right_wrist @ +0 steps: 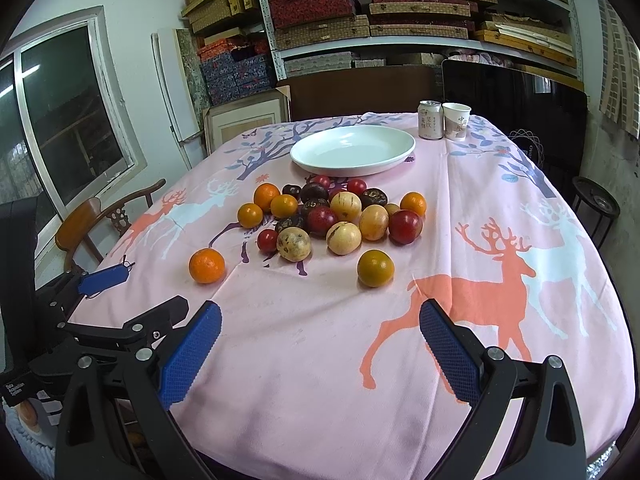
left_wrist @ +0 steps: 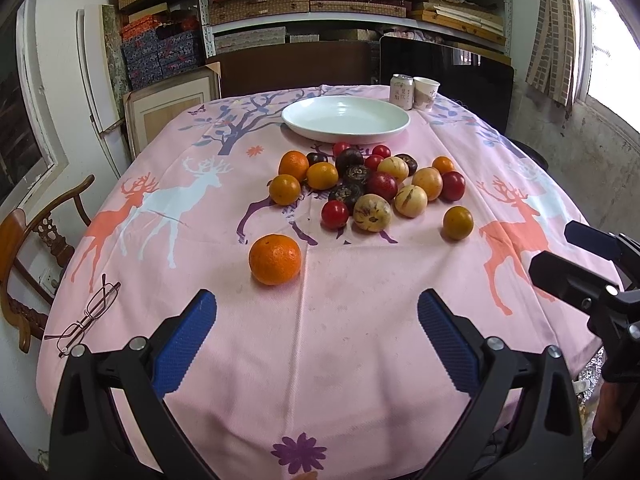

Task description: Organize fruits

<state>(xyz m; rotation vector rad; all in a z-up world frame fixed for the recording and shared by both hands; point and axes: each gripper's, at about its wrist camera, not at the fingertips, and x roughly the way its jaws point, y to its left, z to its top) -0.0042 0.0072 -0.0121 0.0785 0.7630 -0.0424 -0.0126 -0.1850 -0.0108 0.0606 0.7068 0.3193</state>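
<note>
A pile of fruit (left_wrist: 368,184) (right_wrist: 336,216) lies mid-table: oranges, red tomatoes, pale yellow striped melons and dark purple fruits. One orange (left_wrist: 275,259) (right_wrist: 207,265) sits apart, nearest the front left. A greenish orange (left_wrist: 458,222) (right_wrist: 375,268) lies alone to the right. Behind the pile stands an empty white plate (left_wrist: 346,119) (right_wrist: 352,151). My left gripper (left_wrist: 316,336) is open above the near cloth, empty, short of the lone orange. My right gripper (right_wrist: 320,352) is open and empty too, near the front edge; it also shows at the right of the left wrist view (left_wrist: 572,260).
A drink can (left_wrist: 401,91) (right_wrist: 430,119) and a paper cup (left_wrist: 425,93) (right_wrist: 456,121) stand behind the plate at the right. Eyeglasses (left_wrist: 86,312) lie at the table's front left. A wooden chair (left_wrist: 36,248) (right_wrist: 100,220) stands left of the pink tablecloth (left_wrist: 320,360).
</note>
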